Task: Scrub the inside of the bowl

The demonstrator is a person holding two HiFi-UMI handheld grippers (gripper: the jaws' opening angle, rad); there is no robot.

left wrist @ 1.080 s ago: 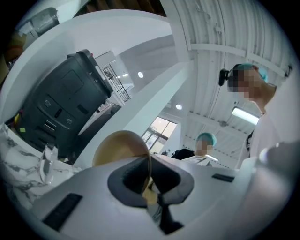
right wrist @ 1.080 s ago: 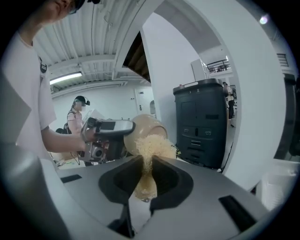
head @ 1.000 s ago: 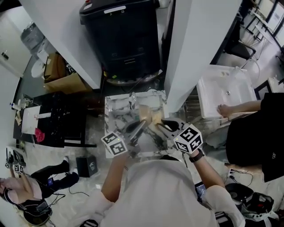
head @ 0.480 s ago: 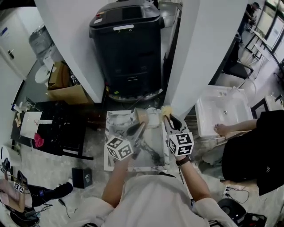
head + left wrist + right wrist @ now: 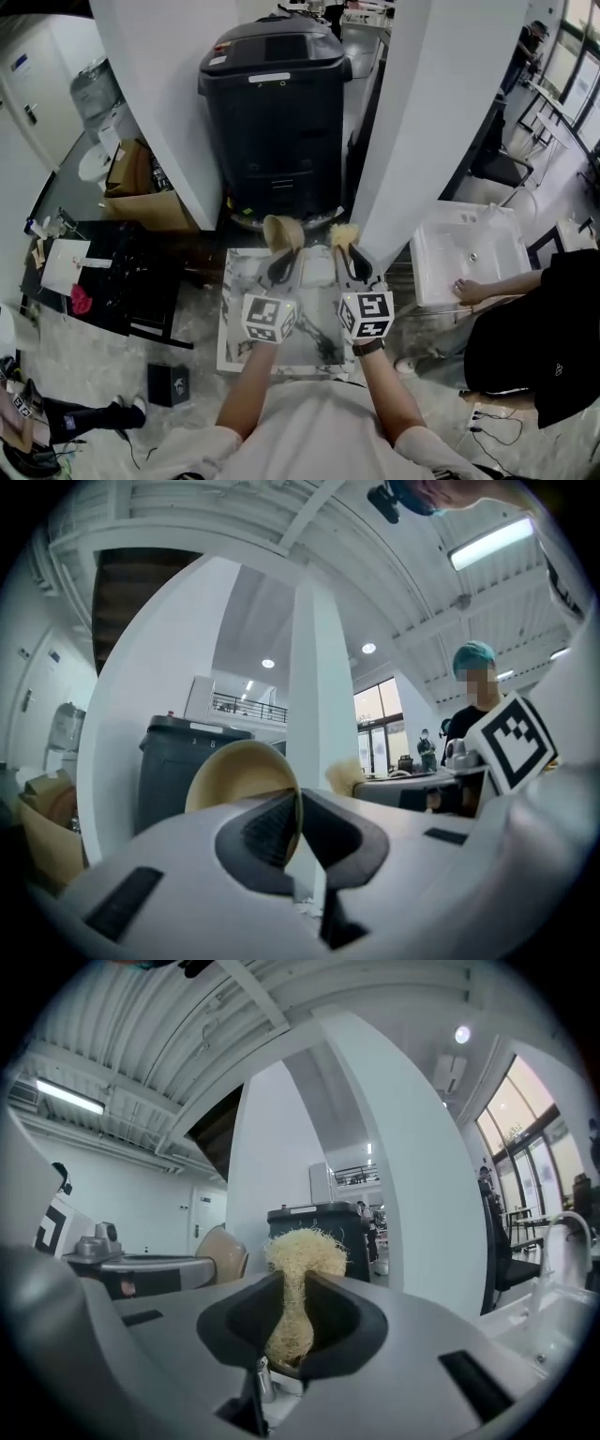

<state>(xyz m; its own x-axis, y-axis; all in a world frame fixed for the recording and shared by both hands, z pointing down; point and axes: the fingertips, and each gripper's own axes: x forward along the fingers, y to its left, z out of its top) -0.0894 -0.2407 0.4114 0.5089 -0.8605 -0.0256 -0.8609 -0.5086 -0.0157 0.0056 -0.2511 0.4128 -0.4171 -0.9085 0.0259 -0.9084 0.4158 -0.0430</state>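
My left gripper (image 5: 281, 265) (image 5: 296, 829) is shut on the rim of a tan bowl (image 5: 281, 232) (image 5: 242, 774), which it holds raised and level above the marbled table (image 5: 237, 330). Beside it to the right, my right gripper (image 5: 351, 263) (image 5: 292, 1321) is shut on a pale yellow fibrous scrubber (image 5: 344, 234) (image 5: 302, 1252), with the tuft sticking out past the jaws. The scrubber (image 5: 344, 776) also shows in the left gripper view, and the bowl (image 5: 222, 1252) shows at the left of the right gripper view. Bowl and scrubber stand a little apart.
A big black bin (image 5: 274, 112) stands just beyond the table between two white pillars (image 5: 427, 122). A white sink (image 5: 466, 253) with another person's hand (image 5: 466, 292) on it is at the right. A dark low table (image 5: 112, 272) sits at the left.
Both grippers have risen and swung up to level, lifting the bowl and the scrubber off the table toward the bin. The bowl has rolled in the left gripper's hold.
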